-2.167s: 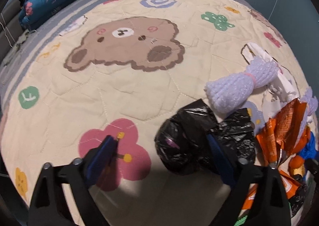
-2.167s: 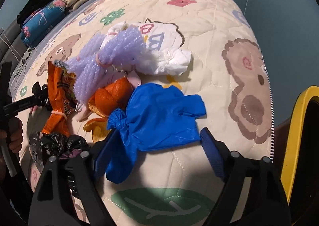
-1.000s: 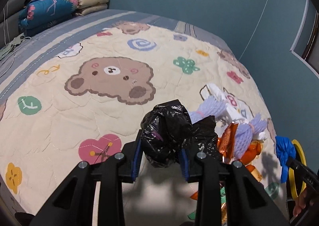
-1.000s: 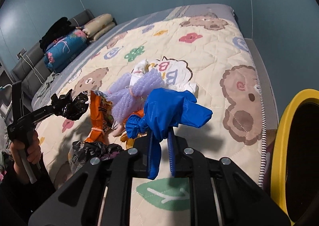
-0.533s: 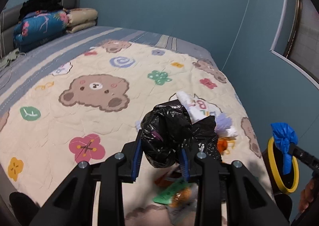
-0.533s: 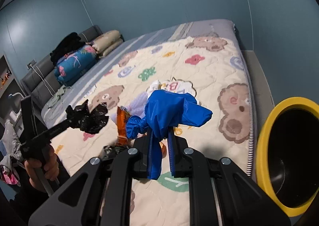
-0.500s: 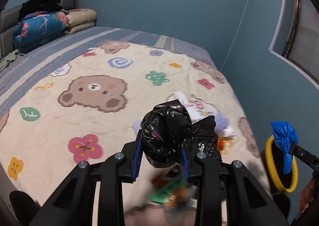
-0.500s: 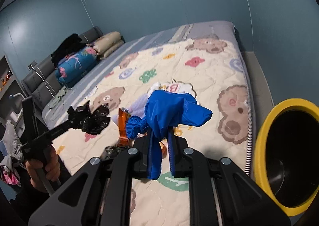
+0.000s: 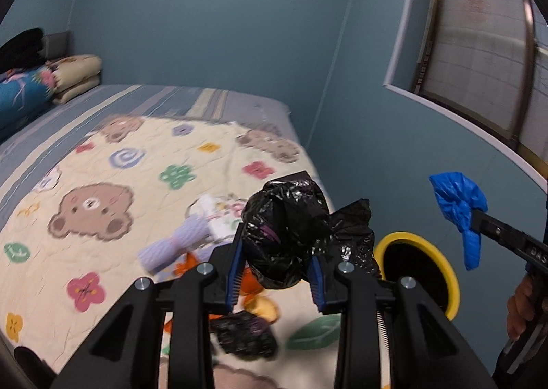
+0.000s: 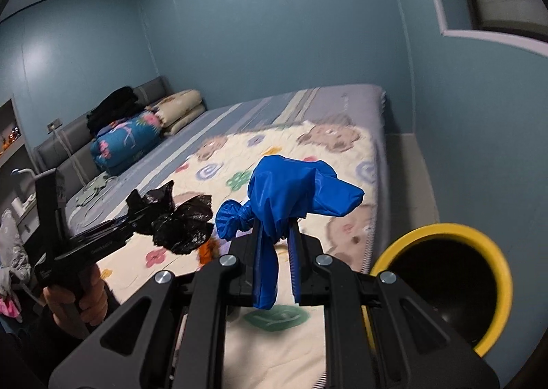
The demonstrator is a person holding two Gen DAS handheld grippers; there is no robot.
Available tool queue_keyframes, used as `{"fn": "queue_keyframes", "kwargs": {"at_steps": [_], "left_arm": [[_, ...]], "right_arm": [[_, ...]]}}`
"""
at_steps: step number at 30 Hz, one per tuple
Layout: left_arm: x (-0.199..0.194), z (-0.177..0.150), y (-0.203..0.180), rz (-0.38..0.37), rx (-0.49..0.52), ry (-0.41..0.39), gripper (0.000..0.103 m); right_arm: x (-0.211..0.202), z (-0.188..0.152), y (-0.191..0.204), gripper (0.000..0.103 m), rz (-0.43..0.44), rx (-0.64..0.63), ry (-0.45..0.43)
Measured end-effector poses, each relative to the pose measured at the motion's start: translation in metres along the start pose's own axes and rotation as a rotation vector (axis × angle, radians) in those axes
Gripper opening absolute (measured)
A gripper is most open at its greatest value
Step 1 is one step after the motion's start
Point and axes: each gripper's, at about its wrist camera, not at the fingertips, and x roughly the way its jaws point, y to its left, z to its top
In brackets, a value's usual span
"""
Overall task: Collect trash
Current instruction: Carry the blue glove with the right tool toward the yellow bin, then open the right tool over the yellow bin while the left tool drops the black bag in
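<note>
Both loads lifted off bed (image 9: pixel 102 183), carried toward yellow-rimmed bin (image 10: pixel 441 286); left tongs (image 9: pixel 275 277) clamped on black bag (image 9: pixel 291 234), right tongs (image 10: pixel 277 252) pinched on blue bag (image 10: pixel 294 197); drop into bin judged next; other litter left on bed

Both grippers pointed slightly downward; the left gripper (image 9: pixel 275 269) and right gripper (image 10: pixel 275 253) each clamped shut on something.

We count two black plastic bags (image 9: pixel 291 234), one blue bag (image 10: pixel 291 193), one yellow-rimmed bin (image 10: pixel 493 252), one purple foam net (image 9: pixel 171 246), and two grippers (image 9: pixel 275 276).
</note>
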Motion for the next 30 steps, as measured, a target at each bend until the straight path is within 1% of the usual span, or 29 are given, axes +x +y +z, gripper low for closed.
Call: {"fn": "queue_keyframes", "kwargs": {"at_steps": [4, 8, 13, 18, 23, 30], "left_arm": [[0.004, 0.009, -0.027, -0.041, 0.034, -0.009, 0.03], [0.013, 0.019, -0.053, -0.081, 0.065, -0.005, 0.03], [0.025, 0.029, -0.08, -0.116, 0.088, -0.008, 0.03], [0.044, 0.031, -0.108, -0.161, 0.101, 0.017, 0.03], [0.066, 0.023, -0.136, -0.192, 0.125, 0.056, 0.03], [0.107, 0.003, -0.171, -0.225, 0.155, 0.137, 0.03]], "right_arm": [[-0.02, 0.01, -0.019, 0.013, -0.026, 0.02, -0.024], [-0.036, 0.021, -0.039, 0.013, -0.07, 0.039, -0.052], [-0.053, 0.033, -0.066, 0.013, -0.119, 0.069, -0.078], [-0.067, 0.038, -0.092, 0.013, -0.165, 0.1, -0.099], [-0.066, 0.039, -0.12, 0.013, -0.205, 0.144, -0.095], [-0.043, 0.026, -0.157, 0.013, -0.263, 0.213, -0.054]]}}
